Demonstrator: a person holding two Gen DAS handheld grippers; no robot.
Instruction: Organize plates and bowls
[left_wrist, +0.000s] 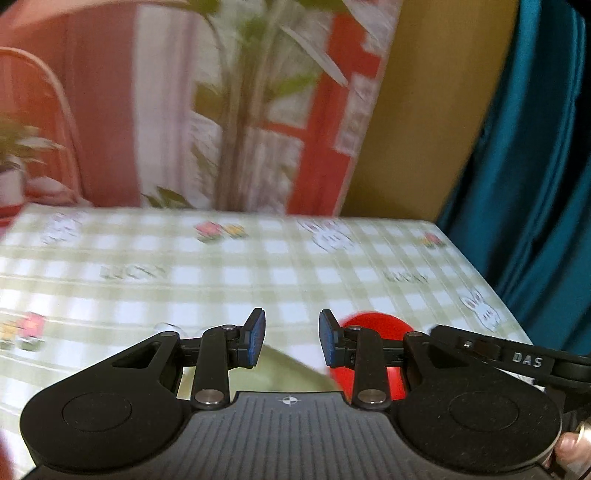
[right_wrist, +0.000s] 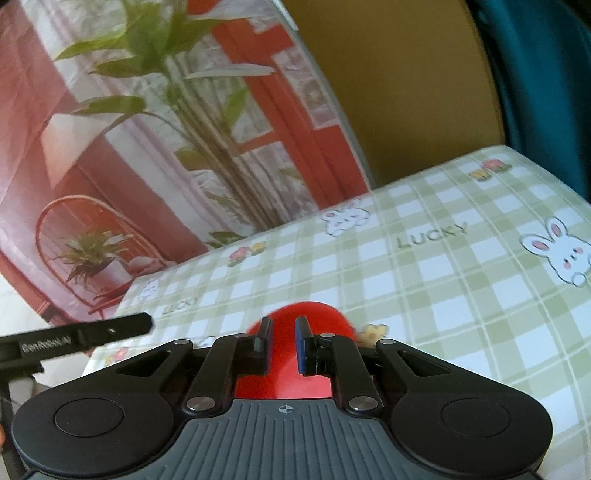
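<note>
Right gripper (right_wrist: 283, 341) clamped on the rim of the glossy red plastic dish (right_wrist: 295, 325), dish raised just above the green-and-white checked tablecloth (right_wrist: 461, 295); left gripper (left_wrist: 291, 341) part open, nothing between the blue pads, pale green flat piece (left_wrist: 280, 373) below it, type unclear. Best done by keeping the red dish level, squeeze steady, lowering flat before release. Left view alone shows that green piece and the dish off to its right; right view alone shows the pinch.
</note>
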